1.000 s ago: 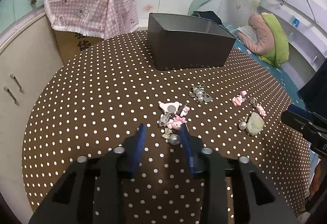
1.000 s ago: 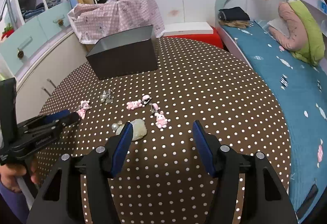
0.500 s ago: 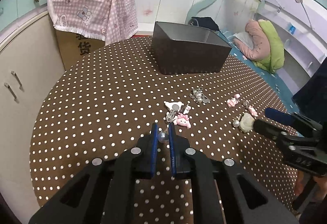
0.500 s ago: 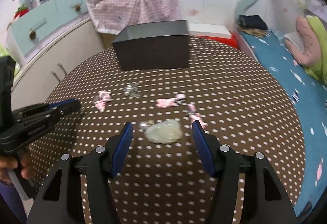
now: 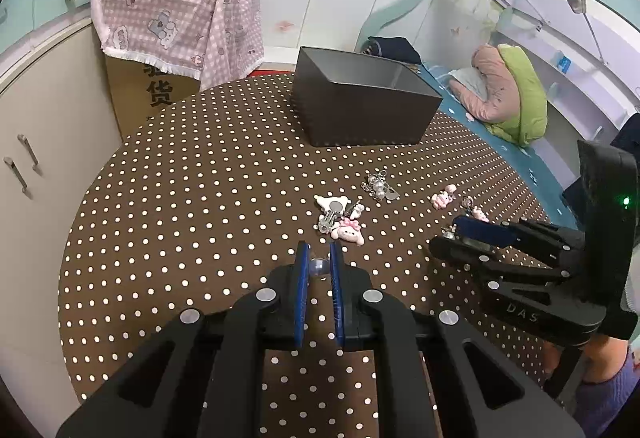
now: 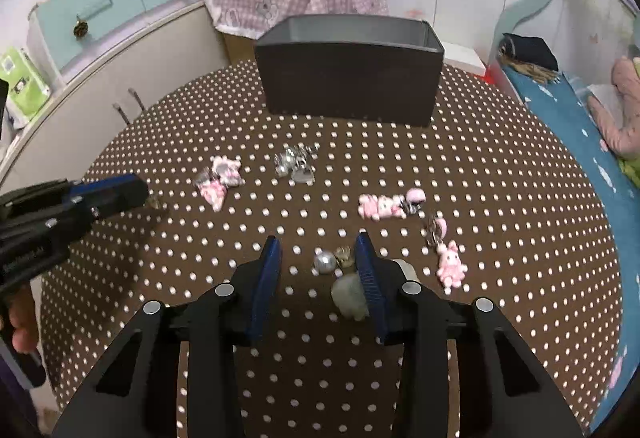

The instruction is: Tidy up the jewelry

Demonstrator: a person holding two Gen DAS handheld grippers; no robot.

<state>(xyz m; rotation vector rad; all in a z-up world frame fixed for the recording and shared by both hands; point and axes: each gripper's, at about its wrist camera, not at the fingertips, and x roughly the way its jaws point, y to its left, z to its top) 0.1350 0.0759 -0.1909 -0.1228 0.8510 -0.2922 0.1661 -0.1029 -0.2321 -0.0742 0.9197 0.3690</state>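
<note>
My left gripper [image 5: 319,258] is shut on a pearl bead charm [image 5: 319,267] and holds it above the dotted table; it also shows at the left of the right wrist view [image 6: 132,190]. My right gripper [image 6: 318,254] is open, low over the table, around a silver bead [image 6: 324,262] and a pale green stone [image 6: 350,296]. Pink charms [image 6: 380,207], a silver cluster [image 6: 296,162] and a pink-and-white pile [image 5: 340,216] lie loose. The dark open box [image 5: 360,106] stands at the back.
The round table [image 5: 180,198] has a brown polka-dot cloth. A cabinet [image 5: 36,142] stands left, a pink checked cover [image 5: 176,22] behind, and a bed [image 6: 560,110] to the right. A pink bunny charm [image 6: 450,266] lies right of my right gripper.
My left gripper closed on the pearl bead charm and lifted it toward me. My right gripper moved forward and down, and its fingers narrowed around the silver bead and green stone.
</note>
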